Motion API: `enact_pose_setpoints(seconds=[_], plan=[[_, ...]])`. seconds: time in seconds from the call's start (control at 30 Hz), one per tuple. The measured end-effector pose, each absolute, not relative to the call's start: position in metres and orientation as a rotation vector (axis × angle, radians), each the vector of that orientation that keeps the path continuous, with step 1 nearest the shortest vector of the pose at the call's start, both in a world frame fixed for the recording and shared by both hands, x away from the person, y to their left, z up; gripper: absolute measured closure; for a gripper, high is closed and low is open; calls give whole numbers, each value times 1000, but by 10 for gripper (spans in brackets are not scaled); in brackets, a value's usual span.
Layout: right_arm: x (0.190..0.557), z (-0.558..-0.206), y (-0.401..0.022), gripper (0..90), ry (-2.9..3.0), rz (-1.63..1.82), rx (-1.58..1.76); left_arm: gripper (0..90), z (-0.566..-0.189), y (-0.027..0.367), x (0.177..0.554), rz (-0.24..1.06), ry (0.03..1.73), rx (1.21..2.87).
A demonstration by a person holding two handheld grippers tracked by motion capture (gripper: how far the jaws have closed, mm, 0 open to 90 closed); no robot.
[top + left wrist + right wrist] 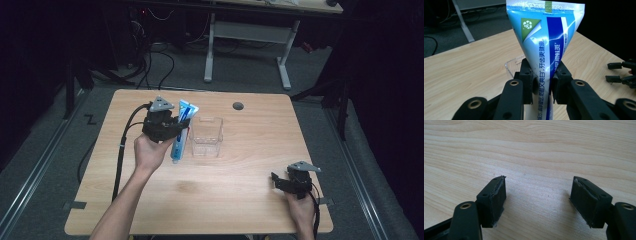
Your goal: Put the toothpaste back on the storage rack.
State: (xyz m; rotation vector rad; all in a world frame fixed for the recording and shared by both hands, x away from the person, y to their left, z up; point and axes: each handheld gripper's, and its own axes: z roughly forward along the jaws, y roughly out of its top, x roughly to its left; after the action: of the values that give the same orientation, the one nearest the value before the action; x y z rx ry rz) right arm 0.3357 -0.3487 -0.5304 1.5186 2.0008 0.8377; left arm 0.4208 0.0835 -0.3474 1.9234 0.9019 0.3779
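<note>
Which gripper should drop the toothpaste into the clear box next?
Left. The left gripper is shut on the toothpaste tube beside the clear box; the right gripper sits open, far off.

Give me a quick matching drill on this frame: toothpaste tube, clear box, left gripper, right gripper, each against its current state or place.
Things:
1. toothpaste tube
2. clear box
3. left gripper
4. right gripper

States:
A. jaws apart, nothing between them, near the table's front right
B. empty, mid-table
C. pinched between two jaws, crimped end away from the hand
D. shut on something

Pairs: 1-C, 2-B, 3-D, 4-A
</note>
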Motion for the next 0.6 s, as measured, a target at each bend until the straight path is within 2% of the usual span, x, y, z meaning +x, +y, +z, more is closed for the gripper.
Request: enact_pose_setpoints(seconds=[0.6], plan=[[336,-530,-349,284,2002,838,1517,740,-332,62,441,349,869,1916]])
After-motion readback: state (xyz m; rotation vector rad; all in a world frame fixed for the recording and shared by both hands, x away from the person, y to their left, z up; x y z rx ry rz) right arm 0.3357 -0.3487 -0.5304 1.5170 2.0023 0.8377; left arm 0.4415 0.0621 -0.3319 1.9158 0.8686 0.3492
